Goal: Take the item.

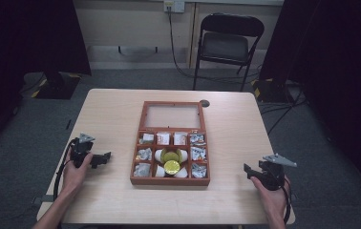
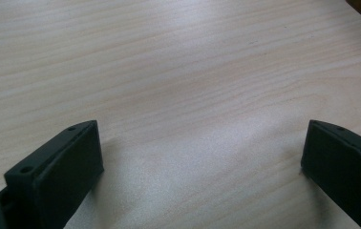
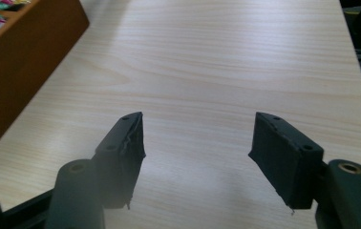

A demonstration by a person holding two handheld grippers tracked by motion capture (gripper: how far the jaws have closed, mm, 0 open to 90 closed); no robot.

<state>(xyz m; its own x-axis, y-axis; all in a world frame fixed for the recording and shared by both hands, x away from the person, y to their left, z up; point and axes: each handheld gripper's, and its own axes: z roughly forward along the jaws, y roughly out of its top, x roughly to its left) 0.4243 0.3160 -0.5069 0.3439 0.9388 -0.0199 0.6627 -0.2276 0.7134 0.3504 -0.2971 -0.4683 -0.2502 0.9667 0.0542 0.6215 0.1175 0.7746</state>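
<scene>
A brown wooden compartment box [image 1: 170, 181] sits at the table's middle, its glass-paned lid [image 1: 173, 116] laid open behind it. Two yellow-lidded white cups [image 1: 171, 166] fill the centre cells, with foil packets [image 1: 198, 153] and small sachets [image 1: 163, 138] around them. Left of the box, a hand holds my left gripper [image 1: 106, 157] low over bare wood, open; in the left gripper view its jaws [image 2: 202, 129] stand wide with nothing between. Right of the box, my right gripper [image 1: 246, 169] is open and empty [image 3: 197, 119], and the box's side wall [image 3: 21, 71] shows at the upper left.
The light wooden table [image 1: 111, 109] ends close behind both hands. A small dark round disc [image 1: 204, 103] lies beside the lid's far right corner. A black folding chair [image 1: 226, 45] stands beyond the table, with dark curtains on both sides.
</scene>
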